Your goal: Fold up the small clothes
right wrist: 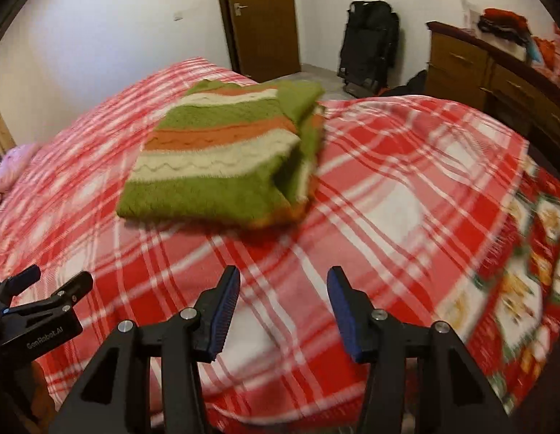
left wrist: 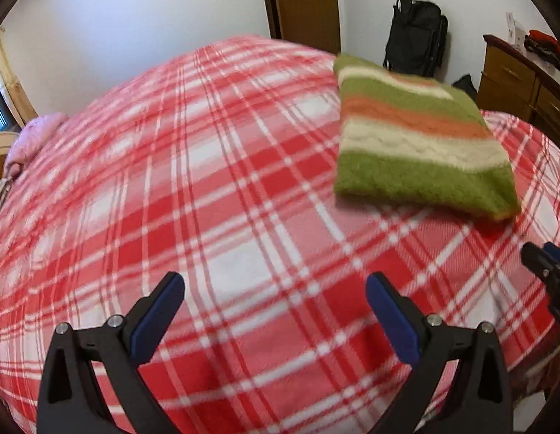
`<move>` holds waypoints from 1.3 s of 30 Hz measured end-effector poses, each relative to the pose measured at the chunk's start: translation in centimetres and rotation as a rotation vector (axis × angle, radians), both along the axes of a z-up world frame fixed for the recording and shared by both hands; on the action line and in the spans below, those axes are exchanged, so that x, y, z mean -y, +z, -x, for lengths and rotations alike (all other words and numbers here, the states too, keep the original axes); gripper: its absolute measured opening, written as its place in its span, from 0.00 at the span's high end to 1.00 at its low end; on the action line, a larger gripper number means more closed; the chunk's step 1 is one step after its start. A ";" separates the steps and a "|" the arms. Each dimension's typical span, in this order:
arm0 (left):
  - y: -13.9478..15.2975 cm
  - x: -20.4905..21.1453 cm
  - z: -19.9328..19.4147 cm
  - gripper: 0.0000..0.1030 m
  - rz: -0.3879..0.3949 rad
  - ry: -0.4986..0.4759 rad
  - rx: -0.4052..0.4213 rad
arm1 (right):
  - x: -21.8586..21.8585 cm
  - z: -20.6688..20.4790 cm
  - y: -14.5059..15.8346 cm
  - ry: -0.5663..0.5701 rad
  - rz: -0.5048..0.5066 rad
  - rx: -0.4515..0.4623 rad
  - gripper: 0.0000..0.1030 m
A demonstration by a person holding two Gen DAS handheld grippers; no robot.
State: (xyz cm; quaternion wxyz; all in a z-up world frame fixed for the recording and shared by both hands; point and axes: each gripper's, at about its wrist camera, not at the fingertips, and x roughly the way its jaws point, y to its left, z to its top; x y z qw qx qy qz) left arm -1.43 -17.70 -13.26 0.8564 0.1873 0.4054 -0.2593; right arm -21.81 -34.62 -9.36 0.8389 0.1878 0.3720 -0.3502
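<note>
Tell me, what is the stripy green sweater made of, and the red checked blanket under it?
The stripy green sweater looks like fuzzy knitted wool or acrylic: the surface is fluffy and wavy cable stitches run along the cream stripes. The red checked blanket looks like soft, matte fleece or brushed cotton, with no shine, though blur hides its weave. Both grippers hang open above it, touching neither.

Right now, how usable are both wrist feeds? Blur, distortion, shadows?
Left wrist: motion blur smears the plaid blanket and striped sweater; the open left gripper stays sharp; fisheye bulges the bed. Right wrist: blur is worst at the right edge of the plaid blanket; the right gripper is crisp; a soft shadow lies under the sweater.
</note>
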 end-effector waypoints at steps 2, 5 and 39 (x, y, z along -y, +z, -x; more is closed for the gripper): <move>-0.7 -0.1 0.4 0.01 -0.022 -0.007 -0.027 | -0.2 0.4 0.4 -0.013 -0.004 -0.007 0.50; -0.3 -0.3 1.3 0.01 -0.021 -0.029 -0.012 | -1.1 0.7 2.3 -0.019 0.039 0.031 0.50; 15.9 -5.3 9.1 0.00 0.400 0.032 0.518 | -7.1 4.7 15.3 -0.042 0.460 0.458 0.35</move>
